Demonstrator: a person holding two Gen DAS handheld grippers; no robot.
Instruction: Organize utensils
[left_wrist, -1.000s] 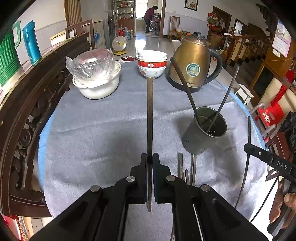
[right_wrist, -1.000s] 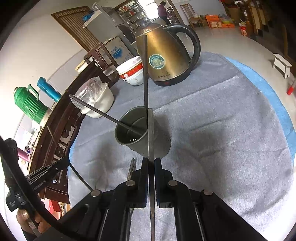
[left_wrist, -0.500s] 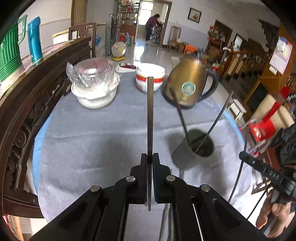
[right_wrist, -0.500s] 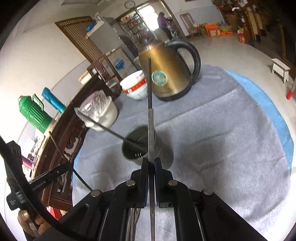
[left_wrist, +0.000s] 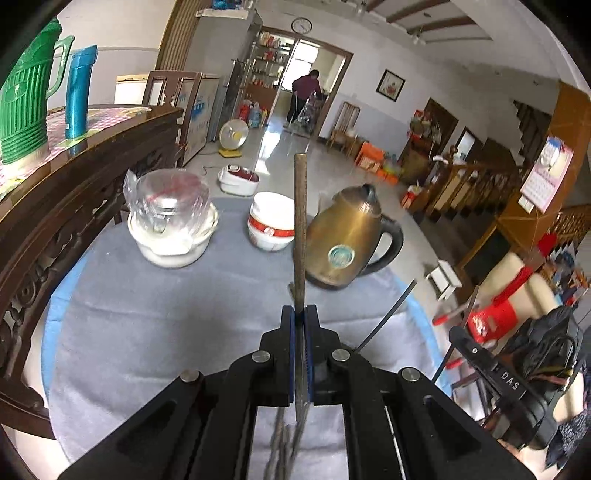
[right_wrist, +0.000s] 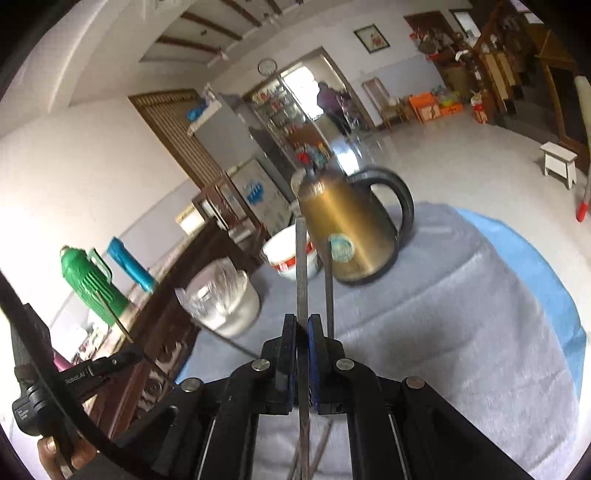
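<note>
Both pairs of jaws are pressed together, each pinching one metal chopstick. The left gripper (left_wrist: 300, 321) holds its chopstick (left_wrist: 300, 221) with the long axis running straight ahead along the fingers, the free end reaching up in front of the brass-coloured kettle (left_wrist: 345, 240). The right gripper (right_wrist: 302, 328) holds the second chopstick (right_wrist: 301, 266) the same way — long axis forward, tip up against the kettle's body.

The coming move turns on where the holder lies. In neither view can the utensil cup itself be seen; it seems to sit low and just ahead of the jaws, hidden by them. Only a thin dark handle (left_wrist: 388, 314) slanting up beside the left gripper, and another upright rod (right_wrist: 328, 288) just right of the right gripper's chopstick, hint at it. So each chopstick probably has to tip end-down towards that spot, and I cannot tell which hand is nearer.

Count: two chopsticks held, one per gripper; a few more utensils (left_wrist: 284, 446) lie on the grey-clothed worktop (left_wrist: 147, 332) under the left gripper — too blurred to number. Beyond stand one kettle, one stack of red-banded bowls (left_wrist: 271, 221) and one plastic-covered white bowl (left_wrist: 171, 229).
</note>
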